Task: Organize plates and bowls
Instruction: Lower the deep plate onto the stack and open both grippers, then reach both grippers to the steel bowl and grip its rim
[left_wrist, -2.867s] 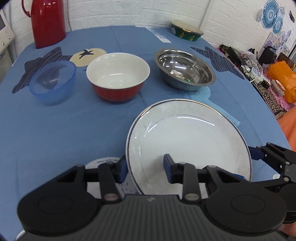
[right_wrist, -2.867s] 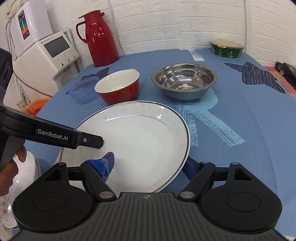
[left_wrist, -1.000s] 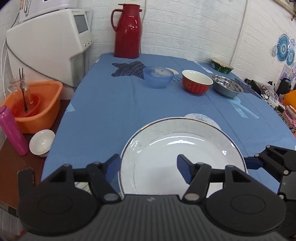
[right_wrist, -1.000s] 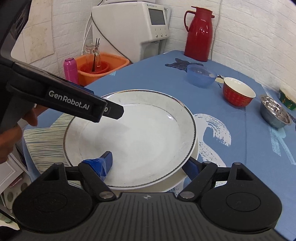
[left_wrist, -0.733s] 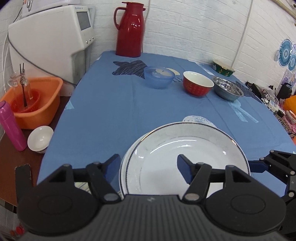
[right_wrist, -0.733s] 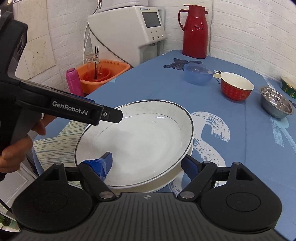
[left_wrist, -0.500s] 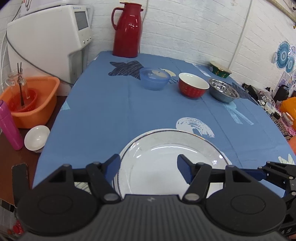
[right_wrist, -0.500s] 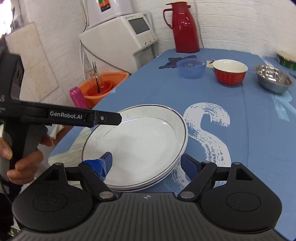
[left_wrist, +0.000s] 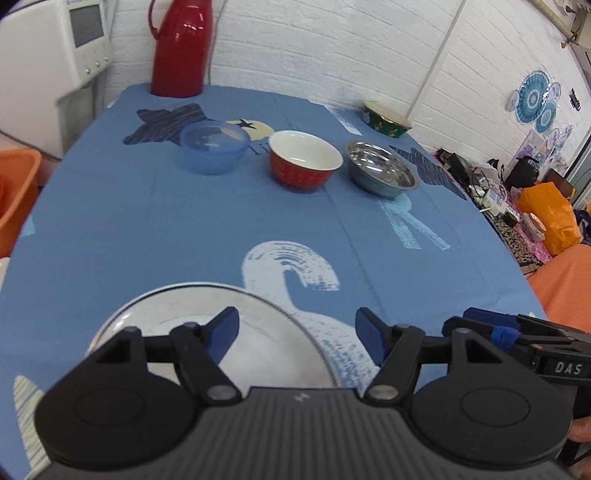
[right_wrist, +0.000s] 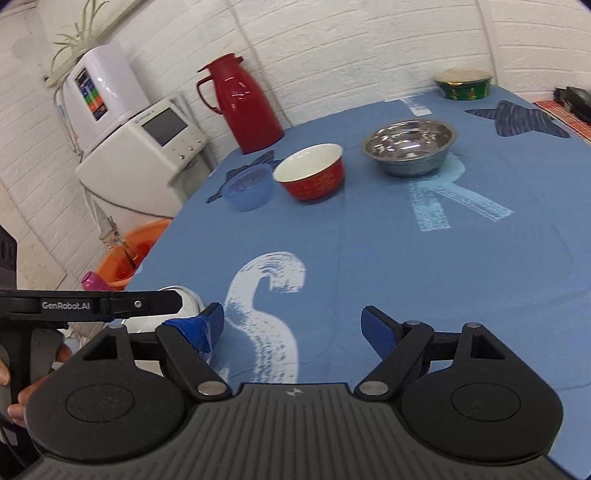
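Note:
White plates (left_wrist: 266, 347) with a dark rim lie stacked at the near left edge of the blue tablecloth (left_wrist: 184, 240). My left gripper (left_wrist: 297, 330) hovers open above the stack's right edge, holding nothing. My right gripper (right_wrist: 293, 328) is open and empty over the white "S" print; the plate rim (right_wrist: 192, 299) shows just left of it. Across the far side stand, in a row, a blue plastic bowl (left_wrist: 214, 147), a red bowl (left_wrist: 304, 160) with a white inside and a steel bowl (left_wrist: 382, 170). The same bowls appear in the right wrist view: blue bowl (right_wrist: 247, 186), red bowl (right_wrist: 310, 171), steel bowl (right_wrist: 410, 147).
A green bowl (left_wrist: 386, 120) and a red thermos (left_wrist: 181, 48) stand at the table's far edge. Off the left side are a white dispenser (right_wrist: 147, 147) and an orange basin (right_wrist: 129, 258). A hand (right_wrist: 22, 398) holds the left gripper (right_wrist: 162, 303).
Both grippers carried a plate back to the near left corner, set it on the stack and let go. They have since lifted and turned toward the bowls, both open.

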